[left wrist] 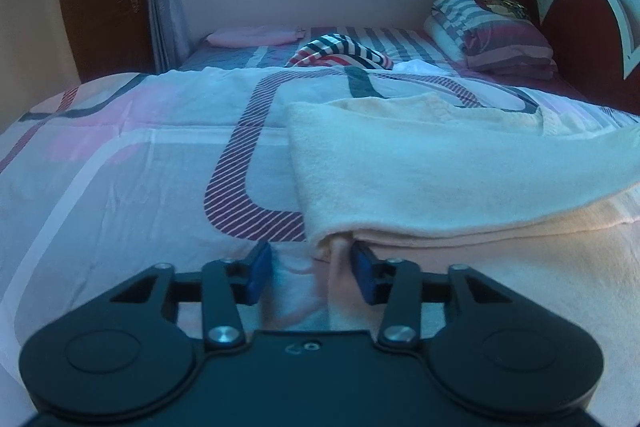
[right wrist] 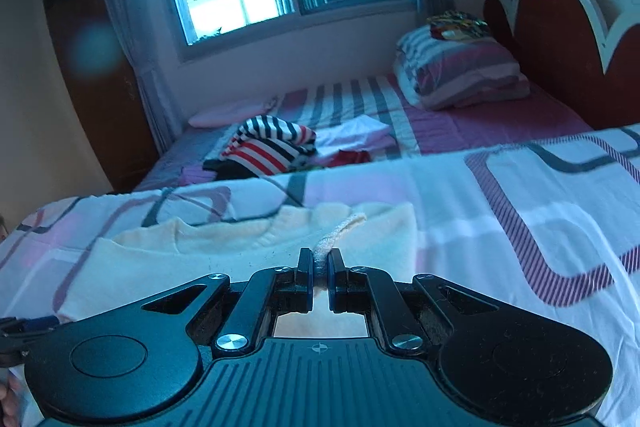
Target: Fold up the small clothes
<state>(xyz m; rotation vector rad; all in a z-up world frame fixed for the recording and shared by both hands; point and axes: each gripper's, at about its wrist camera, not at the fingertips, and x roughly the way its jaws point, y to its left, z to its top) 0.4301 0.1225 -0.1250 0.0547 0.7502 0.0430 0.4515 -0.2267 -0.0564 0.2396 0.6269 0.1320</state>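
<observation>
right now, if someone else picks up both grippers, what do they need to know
Right gripper: shut on a ribbed edge of the cream sweater, pinched between the pads.
Left gripper: jaws part open, straddling the sweater's near folded corner; the pads do not yet clearly press on it.
The sweater lies on the patterned quilt, one side already folded over the body.
A striped garment and other clothes wait in a heap farther back on the bed.
Left to do: grip the corner with the left, finish folding the sweater, then fold the heap.
</observation>
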